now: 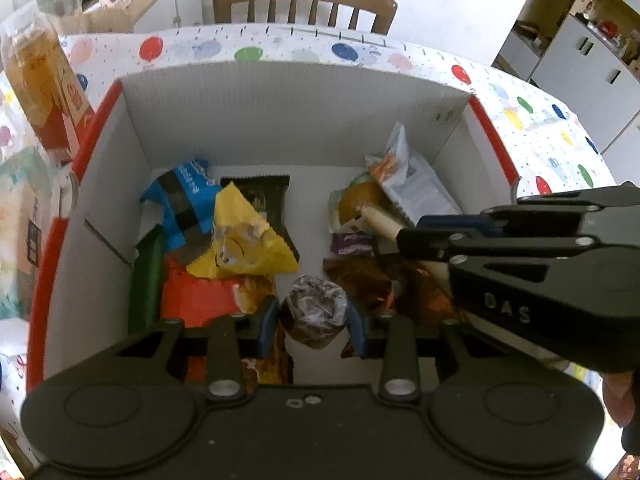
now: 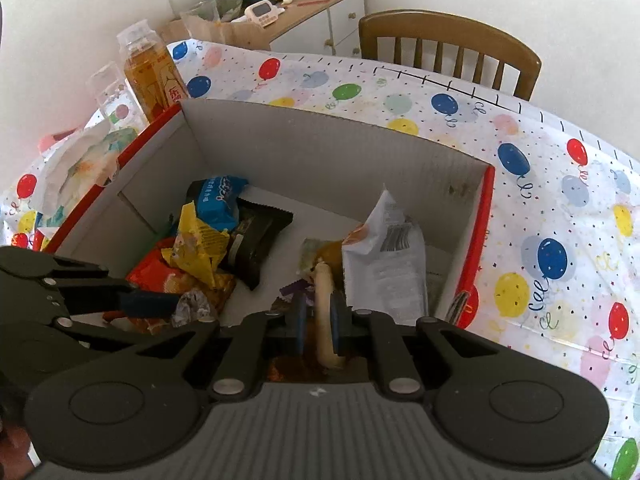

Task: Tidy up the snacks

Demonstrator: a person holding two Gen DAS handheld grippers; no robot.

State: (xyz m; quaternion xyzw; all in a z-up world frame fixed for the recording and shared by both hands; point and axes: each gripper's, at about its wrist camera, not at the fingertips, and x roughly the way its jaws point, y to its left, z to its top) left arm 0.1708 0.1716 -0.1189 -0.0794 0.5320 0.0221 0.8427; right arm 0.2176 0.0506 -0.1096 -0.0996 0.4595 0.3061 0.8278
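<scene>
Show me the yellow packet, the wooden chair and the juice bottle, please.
yellow packet (image 1: 240,240): left wrist view, its printed face.
wooden chair (image 2: 448,32): right wrist view, top rail.
juice bottle (image 2: 154,76): right wrist view, orange label.

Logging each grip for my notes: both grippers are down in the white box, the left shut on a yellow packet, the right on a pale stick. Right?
Not quite: the left gripper is shut on a clear-wrapped dark snack, as the left wrist view shows. The yellow packet lies loose.

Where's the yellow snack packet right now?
The yellow snack packet lies in the box's left pile, atop the orange bag, beside the blue packet.
</scene>
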